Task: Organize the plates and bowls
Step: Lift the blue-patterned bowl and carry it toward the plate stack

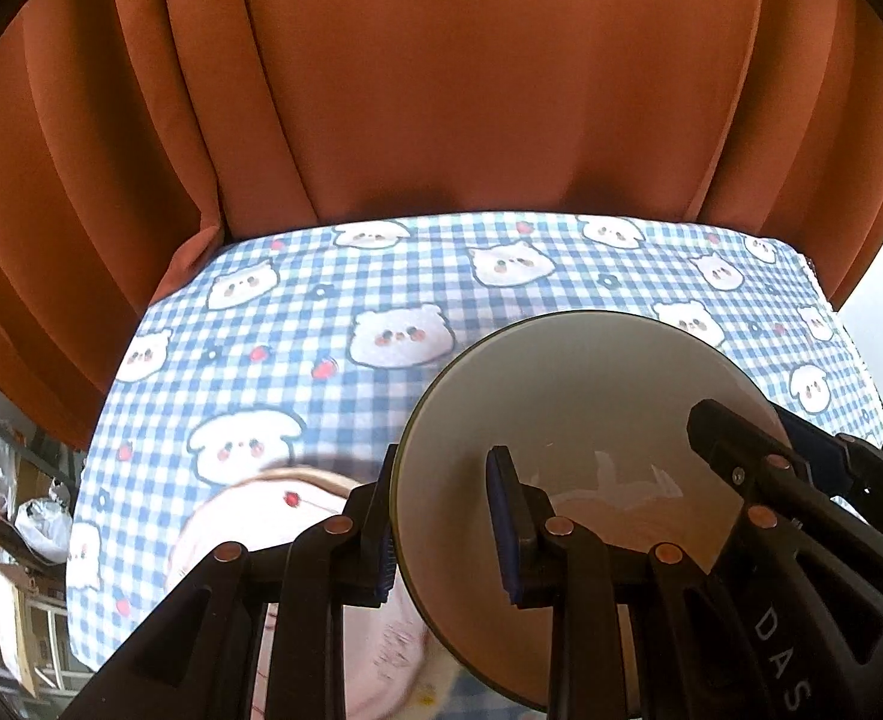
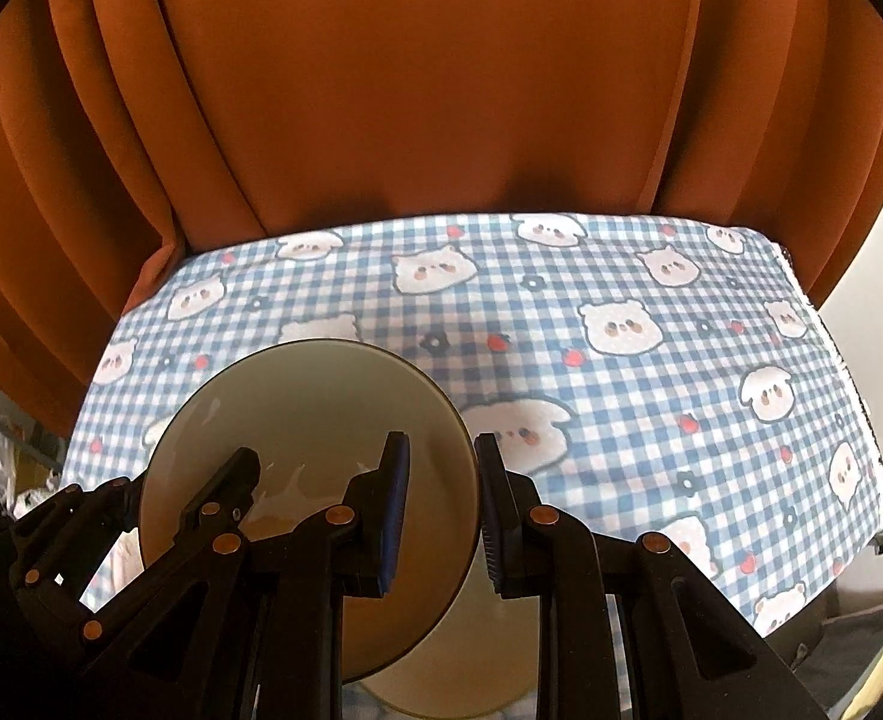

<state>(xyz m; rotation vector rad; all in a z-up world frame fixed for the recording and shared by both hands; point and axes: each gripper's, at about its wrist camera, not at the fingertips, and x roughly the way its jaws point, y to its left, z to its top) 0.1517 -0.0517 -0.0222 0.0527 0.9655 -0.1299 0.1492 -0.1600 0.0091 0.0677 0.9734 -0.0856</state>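
A grey-green bowl (image 1: 579,396) with a dark rim and white marks inside hangs tilted above the table, carried by both grippers. In the left wrist view my left gripper (image 1: 444,492) is shut on the bowl's left rim, one pad inside and one outside. The right gripper (image 1: 717,426) reaches in over the opposite rim. In the right wrist view the same bowl (image 2: 309,396) sits at the left. My right gripper (image 2: 441,468) is shut on its right rim there, and the left gripper (image 2: 243,468) shows on the far side.
A blue checked tablecloth (image 1: 381,288) with bear faces covers the table. A blurred pink plate (image 1: 393,654) lies under the bowl, and a cream dish (image 2: 441,678) shows beneath it. An orange curtain (image 1: 441,90) hangs behind the far edge. Clutter (image 1: 21,510) stands off the left side.
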